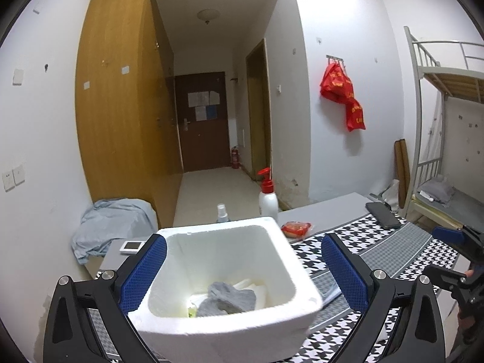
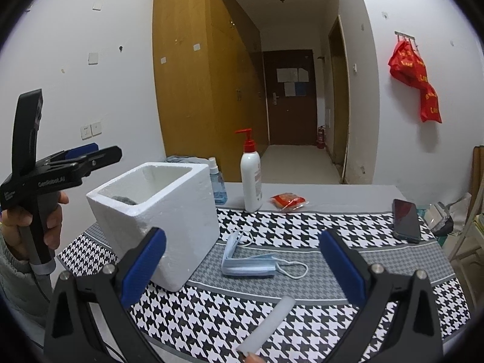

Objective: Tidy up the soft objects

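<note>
I take the white square foam box (image 2: 157, 211) as my landmark. Inside it, at the bottom, a crumpled grey cloth (image 1: 230, 298) already lies on some pale white pieces, so I judge that part of the sorting is done. Outside the box some soft things are left on the black-and-white houndstooth table mat (image 2: 272, 230): a folded stack of blue face masks (image 2: 248, 264) with white ear loops lies just to the right of the box, near its lower corner, and a white foam stick (image 2: 266, 325) lies further to the right and closer to me than the box. I think these two must go in next.

My left gripper (image 1: 242, 272) is open as wide as it goes. Its blue pads (image 1: 145, 272) stand on both sides of the box opening and hold nothing; I cannot tell if the left pad touches the box wall. My right gripper (image 2: 242, 272) is also wide open and empty, hanging above the mat to the right of the box, with the masks seen between its jaws but not touched
</note>
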`<state>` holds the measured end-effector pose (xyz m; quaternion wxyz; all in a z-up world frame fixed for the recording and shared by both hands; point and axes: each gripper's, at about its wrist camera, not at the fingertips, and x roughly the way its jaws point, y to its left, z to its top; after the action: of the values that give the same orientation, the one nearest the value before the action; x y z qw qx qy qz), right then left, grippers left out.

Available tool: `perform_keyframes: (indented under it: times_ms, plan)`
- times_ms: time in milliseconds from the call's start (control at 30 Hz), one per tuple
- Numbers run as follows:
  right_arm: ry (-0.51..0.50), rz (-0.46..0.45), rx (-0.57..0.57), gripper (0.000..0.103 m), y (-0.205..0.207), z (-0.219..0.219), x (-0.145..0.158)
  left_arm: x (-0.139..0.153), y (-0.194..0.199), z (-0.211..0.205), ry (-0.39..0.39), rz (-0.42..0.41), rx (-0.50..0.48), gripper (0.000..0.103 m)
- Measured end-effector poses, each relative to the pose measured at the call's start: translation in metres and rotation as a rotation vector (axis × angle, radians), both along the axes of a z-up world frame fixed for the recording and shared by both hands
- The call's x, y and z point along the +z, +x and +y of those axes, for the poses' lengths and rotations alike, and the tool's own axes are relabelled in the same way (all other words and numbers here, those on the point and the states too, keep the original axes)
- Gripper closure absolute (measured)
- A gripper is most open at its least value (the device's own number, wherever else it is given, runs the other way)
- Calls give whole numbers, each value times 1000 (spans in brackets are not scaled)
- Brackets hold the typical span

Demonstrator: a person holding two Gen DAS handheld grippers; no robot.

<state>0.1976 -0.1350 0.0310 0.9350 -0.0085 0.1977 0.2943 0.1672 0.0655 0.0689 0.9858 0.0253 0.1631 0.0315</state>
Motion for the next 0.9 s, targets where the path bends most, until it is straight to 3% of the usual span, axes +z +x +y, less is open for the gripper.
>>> perform_keyframes:
  times_ms: [900]
  plan:
    - [-8, -5, -79, 0, -44, -44, -12, -33, -29, -74, -28, -15, -149, 1]
